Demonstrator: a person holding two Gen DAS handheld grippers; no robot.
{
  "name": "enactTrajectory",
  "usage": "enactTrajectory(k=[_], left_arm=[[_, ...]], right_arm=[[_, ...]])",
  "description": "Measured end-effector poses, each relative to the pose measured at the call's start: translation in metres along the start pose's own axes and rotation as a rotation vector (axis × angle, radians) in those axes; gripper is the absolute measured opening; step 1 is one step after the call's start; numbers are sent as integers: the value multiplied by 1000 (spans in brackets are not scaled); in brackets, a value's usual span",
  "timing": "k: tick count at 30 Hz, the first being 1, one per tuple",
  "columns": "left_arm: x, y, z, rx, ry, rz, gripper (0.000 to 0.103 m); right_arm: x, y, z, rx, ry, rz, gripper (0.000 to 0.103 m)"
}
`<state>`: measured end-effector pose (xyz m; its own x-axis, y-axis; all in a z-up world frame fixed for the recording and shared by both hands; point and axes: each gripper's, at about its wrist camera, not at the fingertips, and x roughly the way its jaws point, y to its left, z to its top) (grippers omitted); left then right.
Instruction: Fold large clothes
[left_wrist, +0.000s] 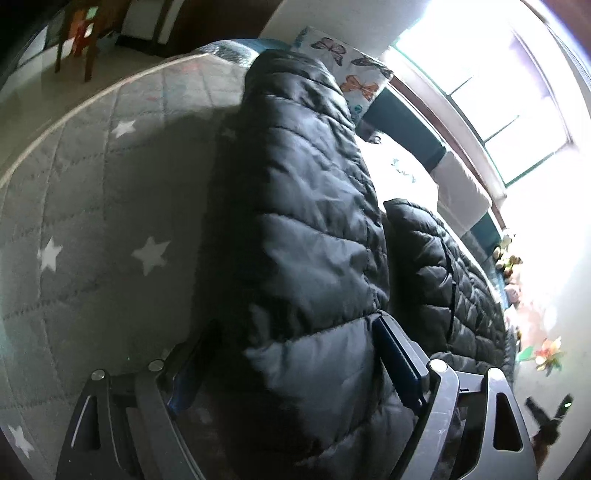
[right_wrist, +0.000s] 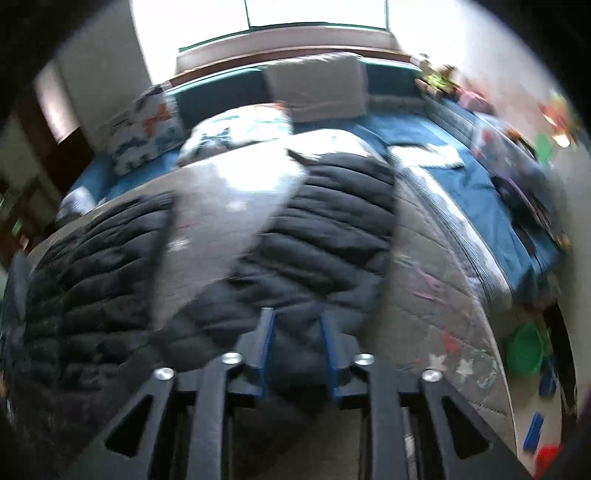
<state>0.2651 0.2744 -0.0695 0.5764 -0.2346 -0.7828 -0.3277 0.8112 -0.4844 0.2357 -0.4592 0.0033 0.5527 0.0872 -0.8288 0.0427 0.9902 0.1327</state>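
Observation:
A black puffer jacket (left_wrist: 303, 221) lies on a grey quilt (left_wrist: 92, 221) printed with white stars. One long padded fold runs away from me, and a second part (left_wrist: 443, 266) lies to its right. My left gripper (left_wrist: 293, 325) stands wide over the near end of the long fold. Its right finger (left_wrist: 395, 354) touches the fabric and its left finger (left_wrist: 184, 369) stands clear of it. The right wrist view is blurred: the jacket (right_wrist: 325, 229) spreads in two lobes over the quilt (right_wrist: 221, 206). My right gripper (right_wrist: 296, 314) is partly open above it, with black fabric showing between the pads.
A butterfly pillow (left_wrist: 354, 70) and a bright window (left_wrist: 498, 92) lie beyond the jacket. A wooden chair (left_wrist: 77, 40) stands off the quilt's far left edge. To the right are a blue sheet (right_wrist: 461, 184), a white cushion (right_wrist: 317, 88), and a green bowl (right_wrist: 524, 349) on the floor.

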Motion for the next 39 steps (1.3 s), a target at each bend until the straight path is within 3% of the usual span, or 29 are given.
enactTrajectory(k=[2, 5, 8, 14, 16, 19, 22, 25, 27, 29, 32, 39], left_arm=[[4, -11, 1, 55, -5, 29, 64], [2, -27, -1, 134, -44, 145, 32], [-12, -37, -8, 179, -126, 269, 17], [-76, -32, 5, 184, -340, 424, 14], [-79, -23, 13, 177, -355, 482, 14], [-63, 0, 21, 147, -274, 495, 14], [-54, 11, 19, 148, -197, 499, 23], [-67, 10, 22, 171, -200, 469, 39], [-84, 7, 28, 176, -231, 424, 71], [-107, 4, 32, 162, -284, 369, 87], [-138, 24, 41, 56, -346, 288, 89], [-143, 101, 60, -236, -285, 170, 89]], right_arm=[[-8, 18, -4, -46, -7, 35, 61], [-14, 57, -16, -147, 8, 105, 61], [-18, 89, -28, -251, 30, 140, 61], [-27, 143, -40, -418, 32, 173, 61], [-31, 155, -43, -432, 22, 210, 61], [-6, 162, -45, -417, 78, 246, 64], [40, 164, -58, -406, 211, 240, 65], [41, 171, -65, -484, 191, 185, 68], [31, 174, -62, -495, 178, 177, 68], [17, 175, -60, -484, 169, 217, 68], [-1, 178, -65, -476, 150, 257, 68], [-7, 194, -77, -484, 160, 284, 68]])
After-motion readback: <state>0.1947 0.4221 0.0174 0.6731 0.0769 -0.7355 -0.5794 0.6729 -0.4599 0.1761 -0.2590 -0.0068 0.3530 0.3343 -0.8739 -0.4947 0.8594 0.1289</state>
